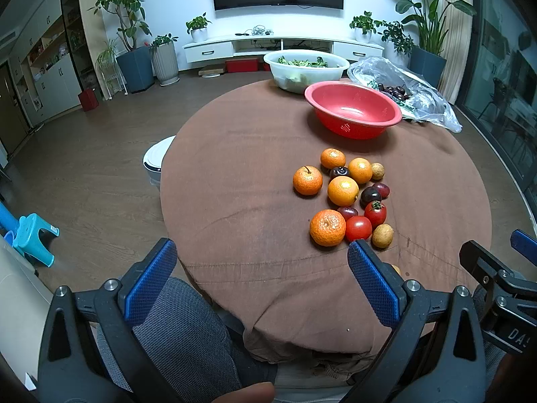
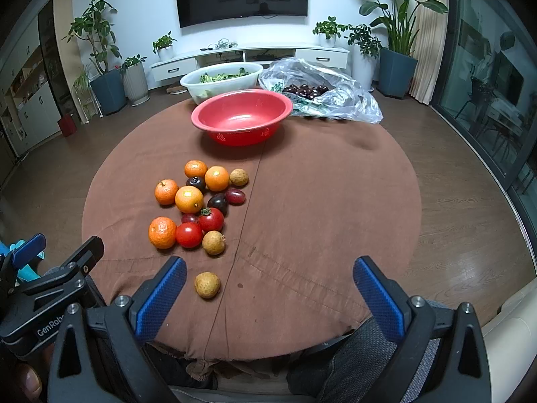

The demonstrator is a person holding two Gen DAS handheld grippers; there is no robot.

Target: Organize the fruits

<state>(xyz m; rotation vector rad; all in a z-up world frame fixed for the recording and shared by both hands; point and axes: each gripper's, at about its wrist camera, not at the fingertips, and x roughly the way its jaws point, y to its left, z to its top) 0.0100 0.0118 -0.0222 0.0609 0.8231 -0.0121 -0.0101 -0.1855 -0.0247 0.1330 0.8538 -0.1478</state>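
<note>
A pile of fruit lies on the brown round table [image 1: 235, 174]: several oranges, the nearest [image 1: 327, 227], two red tomatoes [image 1: 358, 228], dark plums [image 1: 370, 196] and tan longans [image 1: 382, 235]. In the right wrist view the pile shows left of centre, nearest orange [image 2: 162, 232], and one longan [image 2: 207, 284] lies apart near my right gripper's left finger. An empty red bowl [image 1: 352, 109] [image 2: 241, 116] stands behind the pile. My left gripper [image 1: 261, 278] is open and empty at the table's near edge. My right gripper [image 2: 268, 288] is open and empty too.
A white basin of greens [image 1: 305, 67] [image 2: 221, 80] and a clear plastic bag of dark fruit [image 1: 402, 90] [image 2: 319, 90] sit at the table's far side. A white round stool [image 1: 155, 161] stands left of the table. A blue stool [image 1: 35, 238] is on the floor.
</note>
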